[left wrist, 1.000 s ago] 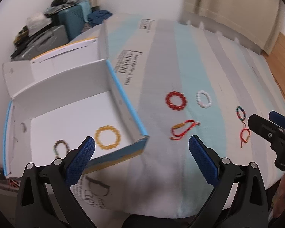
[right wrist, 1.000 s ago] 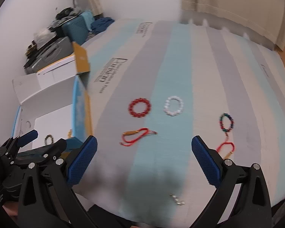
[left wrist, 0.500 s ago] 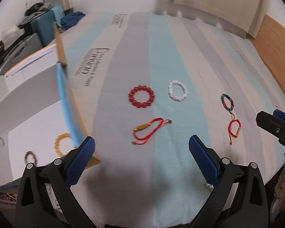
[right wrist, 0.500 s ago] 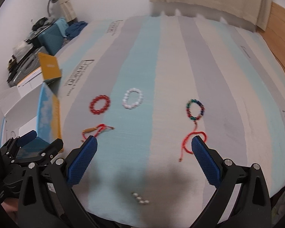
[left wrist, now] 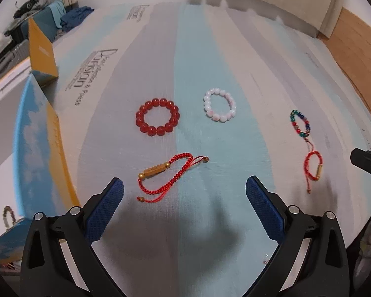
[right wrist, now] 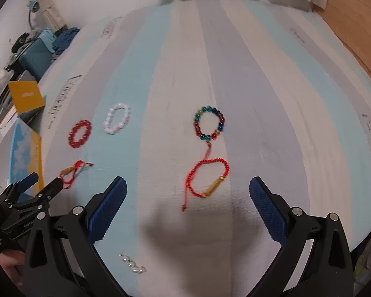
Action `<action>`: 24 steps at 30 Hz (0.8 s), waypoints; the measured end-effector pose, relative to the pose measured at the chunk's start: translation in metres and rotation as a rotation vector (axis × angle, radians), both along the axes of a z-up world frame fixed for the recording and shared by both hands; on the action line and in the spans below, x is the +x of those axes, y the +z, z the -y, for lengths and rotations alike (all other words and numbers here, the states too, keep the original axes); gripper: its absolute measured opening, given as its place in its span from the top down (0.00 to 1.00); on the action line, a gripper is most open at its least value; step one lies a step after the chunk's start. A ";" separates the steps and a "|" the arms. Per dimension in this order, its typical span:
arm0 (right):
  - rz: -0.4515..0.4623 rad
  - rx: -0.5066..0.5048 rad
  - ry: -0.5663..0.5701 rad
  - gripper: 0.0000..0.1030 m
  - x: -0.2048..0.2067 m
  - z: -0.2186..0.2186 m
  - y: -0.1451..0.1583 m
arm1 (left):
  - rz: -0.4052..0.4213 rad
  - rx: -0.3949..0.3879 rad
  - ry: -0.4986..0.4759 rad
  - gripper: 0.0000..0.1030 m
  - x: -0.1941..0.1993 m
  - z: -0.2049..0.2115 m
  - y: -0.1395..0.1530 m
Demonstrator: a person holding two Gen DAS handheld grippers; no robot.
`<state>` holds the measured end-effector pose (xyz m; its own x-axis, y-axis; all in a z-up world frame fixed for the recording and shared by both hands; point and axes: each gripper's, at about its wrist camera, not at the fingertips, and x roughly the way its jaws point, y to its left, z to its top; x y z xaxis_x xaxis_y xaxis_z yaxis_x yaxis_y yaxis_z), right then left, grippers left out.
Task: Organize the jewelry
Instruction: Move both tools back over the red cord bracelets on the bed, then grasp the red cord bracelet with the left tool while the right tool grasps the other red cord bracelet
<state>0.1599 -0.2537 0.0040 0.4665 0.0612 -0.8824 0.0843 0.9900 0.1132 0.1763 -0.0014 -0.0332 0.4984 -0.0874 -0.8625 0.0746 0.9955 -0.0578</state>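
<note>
On the striped bed cover lie a red bead bracelet [left wrist: 157,116], a white bead bracelet [left wrist: 219,108], a red cord bracelet with a gold tube [left wrist: 165,176], a multicoloured bead bracelet [right wrist: 209,123] and a second red cord bracelet [right wrist: 207,180]. My left gripper [left wrist: 184,208] is open and empty, just short of the first cord bracelet. My right gripper [right wrist: 188,205] is open and empty, with the second cord bracelet between and ahead of its fingers. A brown bead bracelet [left wrist: 7,216] lies inside the open box [left wrist: 33,133] at the left.
The box's yellow flap [left wrist: 40,49] stands up at the far left. A small silver chain piece [right wrist: 133,266] lies near the cover's front edge. Clutter and a teal case [right wrist: 35,58] sit beyond the bed's left side. Wooden floor [right wrist: 353,24] lies to the right.
Both grippers have swung right, away from the box and toward the bracelets on the cover. The cord bracelets now sit closer to the fingers. Both stay open.
</note>
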 end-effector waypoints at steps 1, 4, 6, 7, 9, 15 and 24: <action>-0.008 -0.002 -0.005 0.07 0.002 0.003 -0.005 | -0.003 -0.002 0.000 0.06 0.001 0.000 -0.003; -0.032 -0.009 -0.015 0.07 0.009 0.007 -0.022 | -0.013 -0.001 0.008 0.06 0.008 -0.002 -0.017; -0.050 -0.015 -0.017 0.07 0.014 0.009 -0.033 | -0.014 -0.001 0.015 0.06 0.011 -0.005 -0.024; -0.057 -0.018 -0.018 0.07 0.016 0.009 -0.038 | -0.014 0.001 0.020 0.06 0.012 -0.007 -0.027; -0.074 -0.027 -0.022 0.07 0.020 0.010 -0.051 | -0.021 0.000 0.033 0.06 0.017 -0.012 -0.034; -0.115 -0.028 -0.029 0.07 0.031 0.011 -0.078 | -0.033 0.010 0.038 0.06 0.029 -0.018 -0.050; -0.154 -0.018 -0.031 0.15 0.045 0.007 -0.103 | -0.031 0.033 0.023 0.17 0.038 -0.019 -0.067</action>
